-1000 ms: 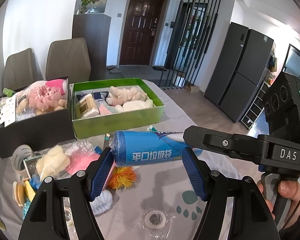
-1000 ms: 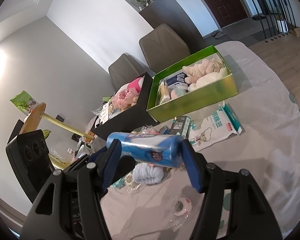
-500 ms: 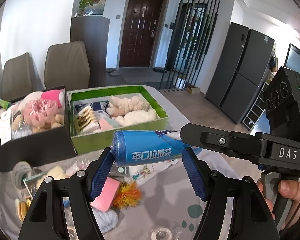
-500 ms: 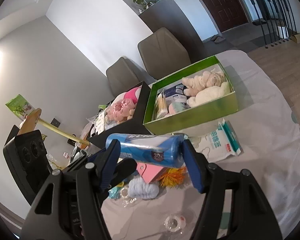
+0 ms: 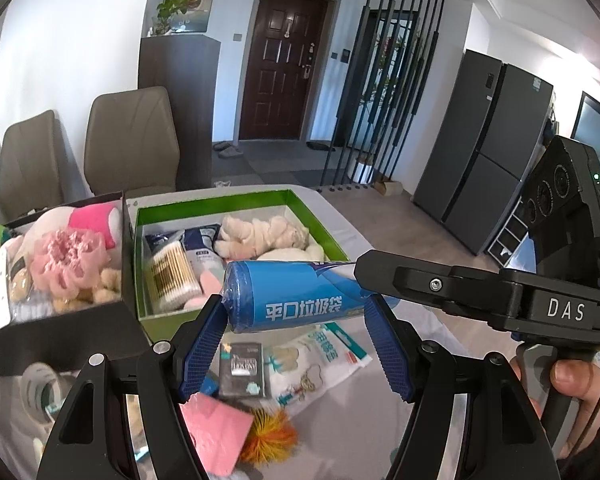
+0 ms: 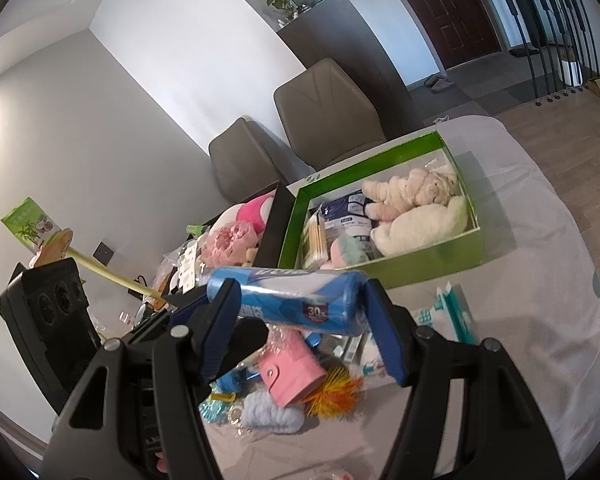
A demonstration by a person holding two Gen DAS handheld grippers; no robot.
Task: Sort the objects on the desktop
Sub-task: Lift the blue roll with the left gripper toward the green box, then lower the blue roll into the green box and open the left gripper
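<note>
Both boxes (image 5: pixel 168 322) part-filled; clutter (image 6: pixel 296 380) remains — right gripper (image 6: pixel 296 312) grasps the roll (image 6: pixel 292 296), left gripper (image 5: pixel 296 320) brackets it, grip unclear.

Glossy blue plastic bag roll (image 5: pixel 296 298), fluffy cream plush toy (image 5: pixel 266 236), glossy green cardboard box (image 6: pixel 428 266), ribbed blue fingers (image 5: pixel 388 350)

Two open boxes are set side by side on the table (image 6: pixel 540 320), the dark box (image 5: pixel 60 332) to the left of the other box (image 5: pixel 236 316). Two chairs (image 5: pixel 132 136) are placed behind them. A roll of bags (image 5: pixel 296 296) is held above the near edge of the right-hand box, over a small carton (image 5: pixel 242 370) and a flat packet (image 5: pixel 316 360) laid before it.
</note>
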